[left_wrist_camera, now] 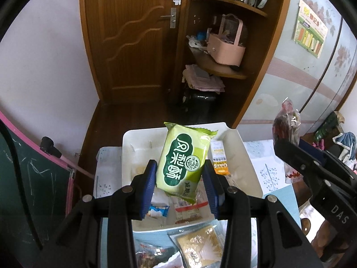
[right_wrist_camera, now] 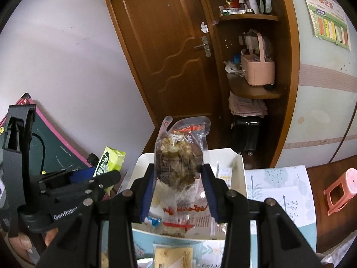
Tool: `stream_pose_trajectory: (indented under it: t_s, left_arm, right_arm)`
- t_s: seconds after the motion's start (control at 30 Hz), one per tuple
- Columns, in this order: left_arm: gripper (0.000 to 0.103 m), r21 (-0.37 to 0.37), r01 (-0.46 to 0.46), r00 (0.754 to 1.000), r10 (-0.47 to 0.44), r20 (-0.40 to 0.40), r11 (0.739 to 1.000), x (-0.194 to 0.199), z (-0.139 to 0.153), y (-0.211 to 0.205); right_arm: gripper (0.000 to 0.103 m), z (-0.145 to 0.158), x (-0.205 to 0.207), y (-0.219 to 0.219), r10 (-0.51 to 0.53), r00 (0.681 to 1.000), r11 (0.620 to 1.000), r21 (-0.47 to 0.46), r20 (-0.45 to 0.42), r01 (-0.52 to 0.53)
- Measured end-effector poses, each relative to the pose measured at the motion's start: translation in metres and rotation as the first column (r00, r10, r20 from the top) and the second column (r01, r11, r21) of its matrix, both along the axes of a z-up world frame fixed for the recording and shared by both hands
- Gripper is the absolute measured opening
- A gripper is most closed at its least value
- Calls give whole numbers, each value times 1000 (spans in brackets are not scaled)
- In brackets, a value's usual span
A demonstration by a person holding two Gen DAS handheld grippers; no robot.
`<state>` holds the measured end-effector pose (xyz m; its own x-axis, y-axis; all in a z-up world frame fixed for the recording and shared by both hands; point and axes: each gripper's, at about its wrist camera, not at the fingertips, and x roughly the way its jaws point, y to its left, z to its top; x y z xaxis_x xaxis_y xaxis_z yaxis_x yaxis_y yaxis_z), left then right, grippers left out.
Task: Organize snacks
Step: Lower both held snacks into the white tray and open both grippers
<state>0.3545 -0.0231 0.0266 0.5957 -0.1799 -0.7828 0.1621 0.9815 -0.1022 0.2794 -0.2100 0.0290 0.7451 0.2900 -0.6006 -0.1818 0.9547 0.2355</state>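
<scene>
My left gripper (left_wrist_camera: 180, 174) is shut on a green snack packet (left_wrist_camera: 181, 158) with white lettering, holding it upright above the white bin (left_wrist_camera: 242, 154). My right gripper (right_wrist_camera: 178, 178) is shut on a clear bag of brown nut snack (right_wrist_camera: 178, 156), also raised over the white bin (right_wrist_camera: 238, 167). Inside the bin lie an orange-and-white oats bar (left_wrist_camera: 219, 158), a small blue packet (left_wrist_camera: 157, 211) and a red-striped wrapper (left_wrist_camera: 188, 210). In the left wrist view the right gripper (left_wrist_camera: 312, 167) shows at the right with its bag; in the right wrist view the green packet (right_wrist_camera: 109, 160) shows at the left.
A gold packet (left_wrist_camera: 198, 243) and other snacks lie on the patterned tablecloth (right_wrist_camera: 283, 185) in front of the bin. A chalkboard (left_wrist_camera: 33, 178) leans at the left. A wooden door, corner shelves with a pink basket (right_wrist_camera: 256, 69), and an orange stool (right_wrist_camera: 341, 189) stand beyond.
</scene>
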Motion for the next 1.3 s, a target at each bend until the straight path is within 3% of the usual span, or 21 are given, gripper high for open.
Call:
stream_pose_trajectory:
  t_s: [0.3, 0.33, 0.4, 0.47, 0.57, 0.7, 1.3]
  left_arm:
    - [41, 23, -27, 999, 28, -45, 999, 28, -24, -3]
    - [45, 28, -28, 998, 29, -47, 999, 30, -26, -4]
    - [86, 24, -23, 997, 25, -68, 999, 33, -32, -6]
    - [91, 35, -43, 997, 45, -68, 998, 32, -36, -5]
    - [91, 33, -32, 994, 35, -101, 999, 33, -43, -7]
    - [91, 31, -33, 993, 36, -113, 999, 29, -47, -12]
    - [91, 38, -81, 997, 80, 14, 996, -30, -12, -27]
  right_arm:
    - [42, -15, 30, 8, -13, 1000, 998, -67, -24, 11]
    - [42, -18, 31, 9, -19, 1000, 997, -81, -22, 17]
    - [42, -24, 35, 9, -18, 1000, 995, -99, -26, 15]
    - [43, -32, 37, 8, -15, 999, 995, -99, -47, 10]
    - [51, -40, 38, 1, -38, 997, 996, -82, -67, 32]
    - [52, -45, 36, -7, -51, 995, 997, -63, -89, 46]
    - [53, -34, -12, -21, -44, 994, 999, -21, -104, 43]
